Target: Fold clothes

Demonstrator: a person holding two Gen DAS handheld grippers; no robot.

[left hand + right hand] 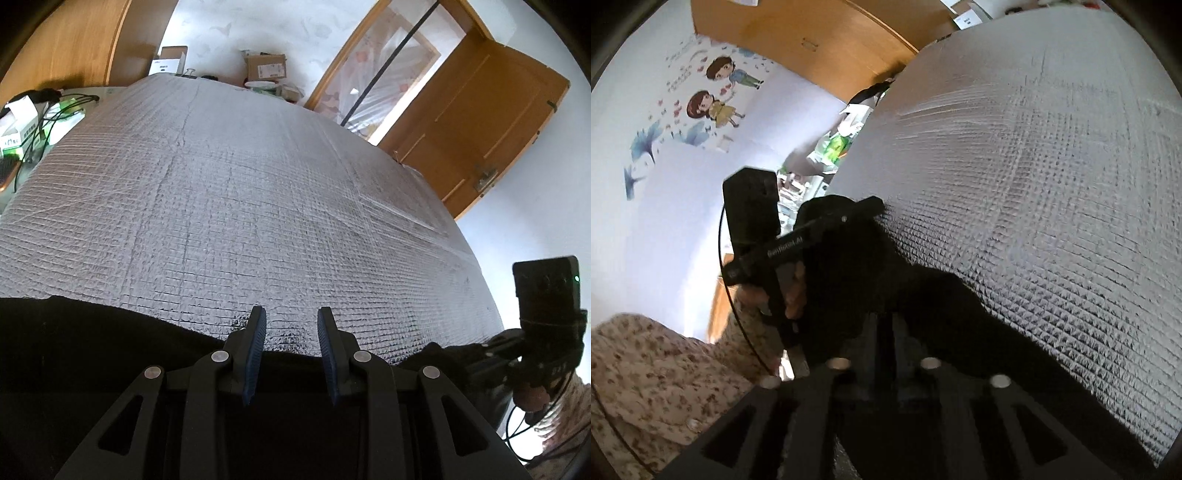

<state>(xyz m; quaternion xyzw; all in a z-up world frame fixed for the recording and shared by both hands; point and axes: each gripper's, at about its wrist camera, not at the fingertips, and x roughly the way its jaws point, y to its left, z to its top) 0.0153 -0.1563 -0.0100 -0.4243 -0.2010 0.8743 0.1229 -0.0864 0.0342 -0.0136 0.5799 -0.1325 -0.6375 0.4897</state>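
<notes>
From the left wrist view, the left hand-held gripper [291,325] has its blue pads apart with nothing between them, over the near edge of the silver quilted surface [258,184]. A black garment [92,350] lies from nine to six o'clock beneath it. At three o'clock sits the right hand-held gripper [480,354]. From the right wrist view, the right hand-held gripper's [882,332] fingertips are lost in the black garment [923,295] — I cannot tell their state — with the left hand-held gripper [871,205] at eleven o'clock.
</notes>
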